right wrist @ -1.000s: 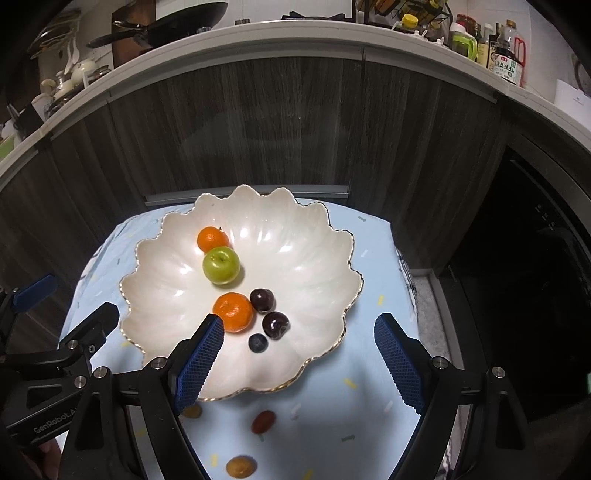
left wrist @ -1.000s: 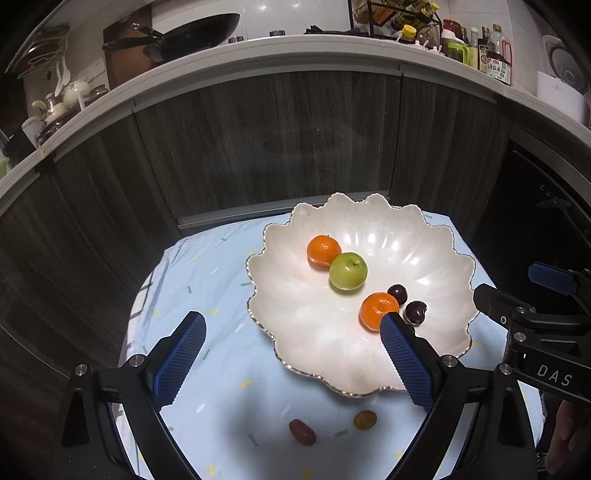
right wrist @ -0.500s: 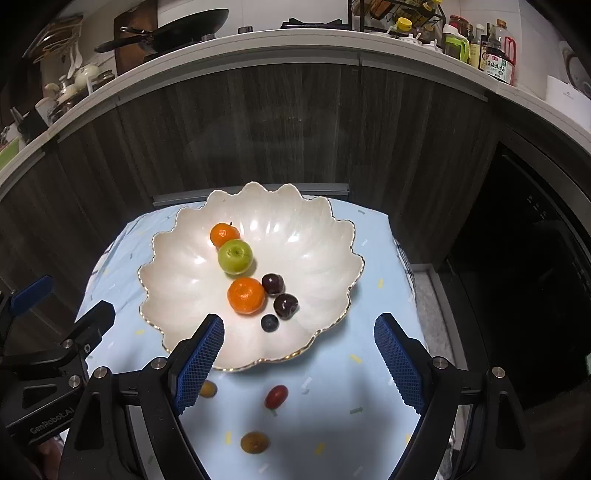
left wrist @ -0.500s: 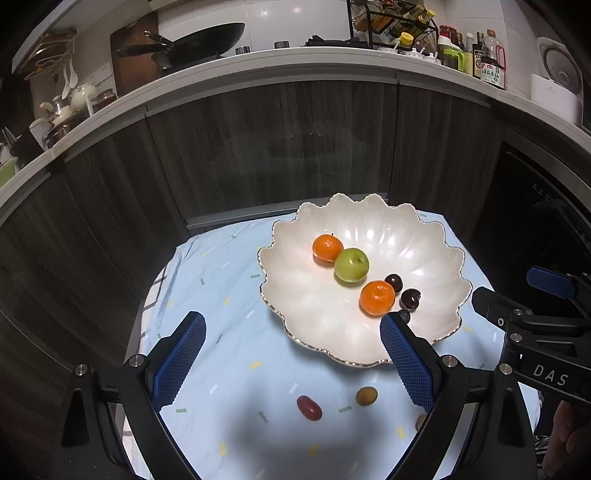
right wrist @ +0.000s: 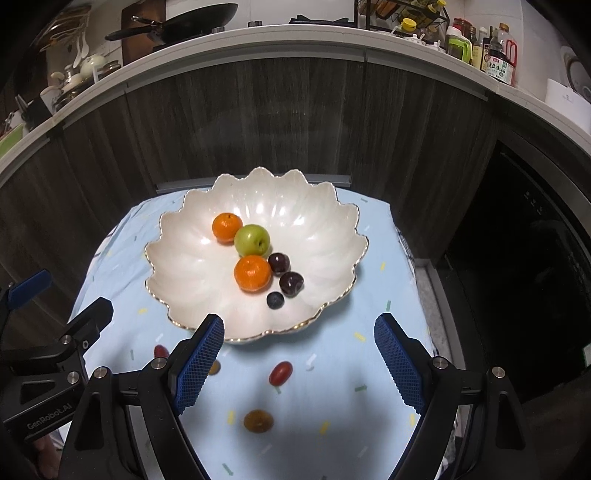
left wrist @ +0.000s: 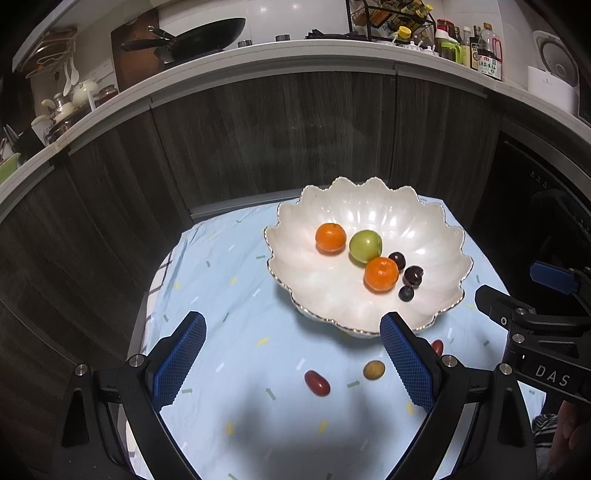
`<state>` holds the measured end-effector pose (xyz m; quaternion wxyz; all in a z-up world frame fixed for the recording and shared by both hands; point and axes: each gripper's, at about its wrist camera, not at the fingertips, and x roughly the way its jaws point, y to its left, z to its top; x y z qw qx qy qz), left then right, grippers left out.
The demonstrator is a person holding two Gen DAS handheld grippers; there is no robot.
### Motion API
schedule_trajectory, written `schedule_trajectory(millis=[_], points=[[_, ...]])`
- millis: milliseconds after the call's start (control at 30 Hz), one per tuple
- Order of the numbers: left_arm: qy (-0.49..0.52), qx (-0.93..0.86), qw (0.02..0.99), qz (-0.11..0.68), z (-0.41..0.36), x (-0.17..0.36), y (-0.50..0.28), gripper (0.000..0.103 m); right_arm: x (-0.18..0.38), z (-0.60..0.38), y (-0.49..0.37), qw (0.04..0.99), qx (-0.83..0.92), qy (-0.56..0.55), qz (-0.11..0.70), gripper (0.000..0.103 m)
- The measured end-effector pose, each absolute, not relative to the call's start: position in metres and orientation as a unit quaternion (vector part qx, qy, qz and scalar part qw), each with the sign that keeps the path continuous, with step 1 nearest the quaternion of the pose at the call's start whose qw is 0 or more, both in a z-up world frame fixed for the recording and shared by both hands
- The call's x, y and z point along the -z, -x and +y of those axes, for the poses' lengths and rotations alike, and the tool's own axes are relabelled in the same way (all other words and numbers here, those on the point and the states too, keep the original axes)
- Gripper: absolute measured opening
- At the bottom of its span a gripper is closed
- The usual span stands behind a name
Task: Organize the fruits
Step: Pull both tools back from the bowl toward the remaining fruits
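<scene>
A white scalloped bowl (left wrist: 436,229) (right wrist: 177,258) stands on the light blue cloth and holds two oranges (left wrist: 381,273) (right wrist: 252,273), a green apple (left wrist: 365,246) (right wrist: 252,240), two dark cherries (right wrist: 291,283) and a blueberry (right wrist: 275,300). On the cloth in front of the bowl lie a red grape tomato (left wrist: 317,383) (right wrist: 280,373), a yellow-brown small fruit (left wrist: 373,370) (right wrist: 258,420) and another red one (left wrist: 437,347) (right wrist: 160,350). My left gripper (left wrist: 291,363) is open and empty above the cloth. My right gripper (right wrist: 299,363) is open and empty, near the loose fruits.
The small table with the blue cloth (left wrist: 221,288) stands against dark wooden cabinets (left wrist: 277,140). A counter above carries a wok (left wrist: 199,35), bottles (left wrist: 487,51) and kitchenware. A dark appliance front (right wrist: 535,258) is to the right.
Both grippers have pulled back and up from the bowl, so the bowl looks smaller and the loose fruits on the cloth have come further into view. Both stay open.
</scene>
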<state>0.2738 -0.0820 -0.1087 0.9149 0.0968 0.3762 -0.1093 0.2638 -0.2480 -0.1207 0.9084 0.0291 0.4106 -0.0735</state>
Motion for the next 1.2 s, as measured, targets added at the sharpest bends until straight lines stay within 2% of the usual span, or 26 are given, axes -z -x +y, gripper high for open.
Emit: schedule_trajectory(millis=[533, 1200], points=[[-0.107, 0.114, 0.905, 0.396, -0.079, 0.135, -0.260, 0.096, 0.138, -0.242, -0.249, 0.902, 0.076, -0.018, 0.425, 0.084], [-0.112, 0.135, 0.883, 0.435, -0.076, 0.184, -0.256, 0.087, 0.178, -0.233, -0.238, 0.883, 0.072, -0.016, 0.464, 0.084]])
